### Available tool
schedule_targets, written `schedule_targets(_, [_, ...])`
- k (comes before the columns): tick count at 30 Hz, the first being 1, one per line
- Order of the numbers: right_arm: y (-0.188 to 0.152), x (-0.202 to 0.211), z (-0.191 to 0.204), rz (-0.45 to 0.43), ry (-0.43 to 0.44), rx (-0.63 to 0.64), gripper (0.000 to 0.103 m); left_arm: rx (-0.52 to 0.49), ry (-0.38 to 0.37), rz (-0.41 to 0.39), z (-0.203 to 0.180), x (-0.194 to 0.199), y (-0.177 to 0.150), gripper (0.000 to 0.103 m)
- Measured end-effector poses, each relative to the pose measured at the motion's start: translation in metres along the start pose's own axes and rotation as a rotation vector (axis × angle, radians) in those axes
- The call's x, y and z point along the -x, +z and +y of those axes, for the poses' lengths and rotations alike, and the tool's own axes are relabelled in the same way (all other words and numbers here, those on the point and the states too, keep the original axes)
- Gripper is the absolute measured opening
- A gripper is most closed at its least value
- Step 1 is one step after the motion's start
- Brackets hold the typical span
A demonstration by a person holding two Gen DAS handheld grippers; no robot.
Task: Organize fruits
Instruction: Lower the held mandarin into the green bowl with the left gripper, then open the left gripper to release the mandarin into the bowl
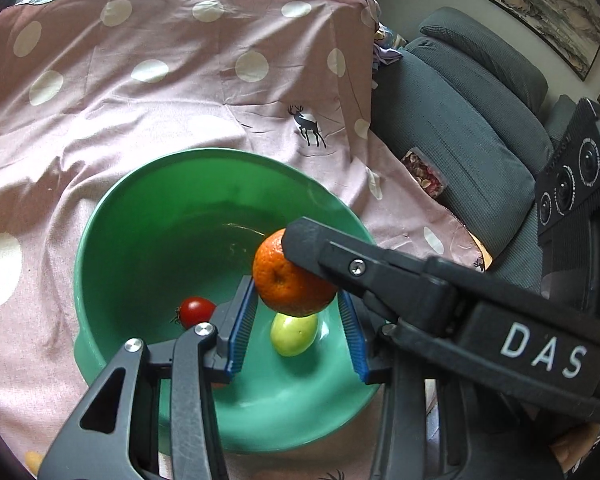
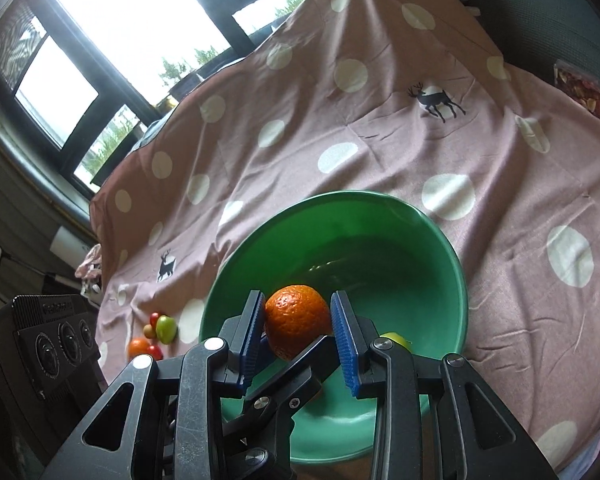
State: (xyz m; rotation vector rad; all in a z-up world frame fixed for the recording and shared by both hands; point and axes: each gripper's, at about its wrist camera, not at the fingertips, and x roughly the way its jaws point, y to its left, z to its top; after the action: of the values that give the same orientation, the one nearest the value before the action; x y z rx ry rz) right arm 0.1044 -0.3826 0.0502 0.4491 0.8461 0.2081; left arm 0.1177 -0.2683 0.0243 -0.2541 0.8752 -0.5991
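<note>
The round, pebbly-skinned orange (image 2: 297,322) hangs over the green plastic bowl (image 2: 440,236), clamped between the right gripper (image 2: 300,330)'s blue pads. The left gripper (image 1: 298,320) stands open, empty, above a yellow-green fruit (image 1: 294,334) and small red tomato (image 1: 196,310) inside. Dotted pink cloth (image 1: 140,120) surrounds the rim.

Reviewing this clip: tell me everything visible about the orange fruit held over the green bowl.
The round orange fruit with dimpled, glossy peel is whole and unpeeled, its dark stem dimple facing the left wrist camera. The right gripper has its blue ribbed jaws pressed on the fruit's two sides, holding it in the air above the inside of the green plastic bowl. In the left wrist view it hangs above a small yellow-green fruit lying in the bowl, without visibly touching it.
</note>
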Motion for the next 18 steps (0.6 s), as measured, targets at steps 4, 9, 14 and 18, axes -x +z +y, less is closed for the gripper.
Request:
schedule_targets(4, [-0.001,-0.003,-0.001,0.012,-0.015,-0.005,0.036,0.013,-0.009,0.013,0.002,-0.004,-0.001,0.041])
schedule_targets(9, [-0.001,-0.007,-0.002,0.026,-0.038,-0.005,0.036,0.025,-0.017,0.028,0.003,-0.009,-0.002,0.041])
schedule_targets(14, [-0.001,-0.010,-0.003,0.038,-0.048,-0.007,0.036,0.029,-0.016,0.037,0.003,-0.011,-0.003,0.041])
schedule_targets(18, [-0.001,-0.011,-0.005,0.042,-0.053,-0.011,0.036,0.024,-0.011,0.040,0.002,-0.012,-0.003,0.041])
